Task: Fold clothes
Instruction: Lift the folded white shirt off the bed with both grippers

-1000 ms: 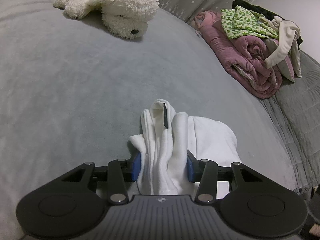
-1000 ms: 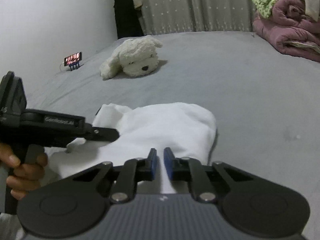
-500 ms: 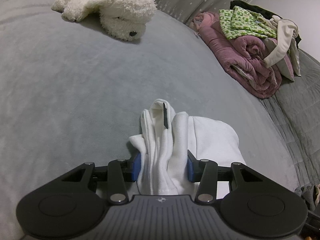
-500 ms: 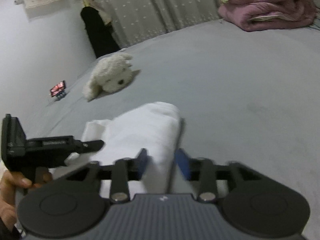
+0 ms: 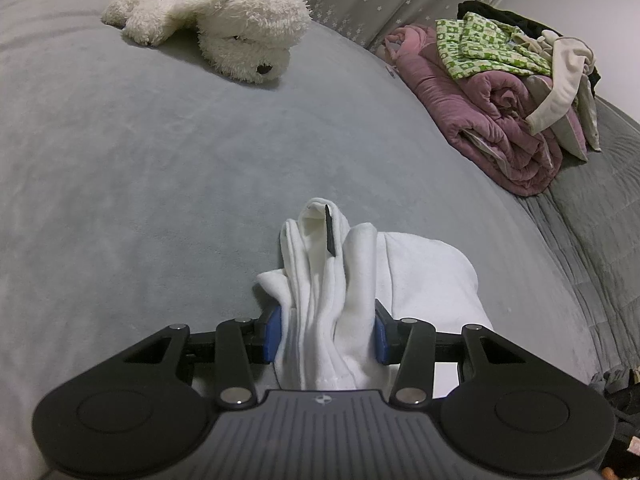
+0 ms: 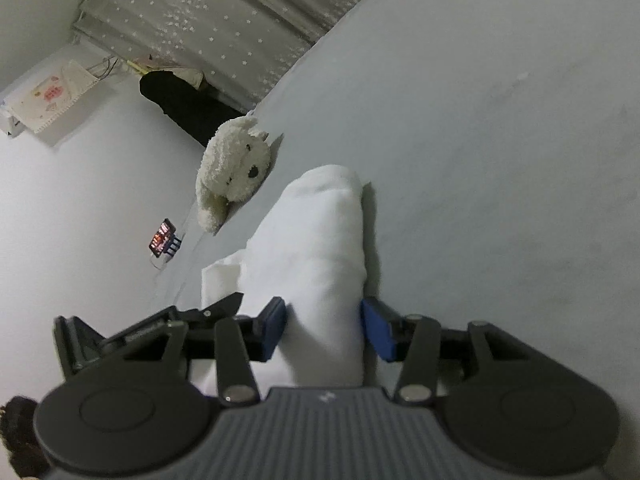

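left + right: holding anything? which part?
Left gripper clamps the white fleece garment by its bunched edge. Right gripper: jaws opening around its folded roll, grip unclear.

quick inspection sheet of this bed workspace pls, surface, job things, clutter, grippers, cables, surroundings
surface: grey plush bed cover, smooth and bare in the middle.
job's things: white fleece garment, bunched, partly folded.
clutter: cream plush toy dog; pile of pink quilt and green patterned clothes at the far edge.
grippers: left gripper clamped on a gathered bunch of the garment; right gripper opening, jaws astride the garment's rolled end, pads look just clear.
cables: thin wire at a small lit device on the wall.
surroundings: grey star-print curtain, white wall.
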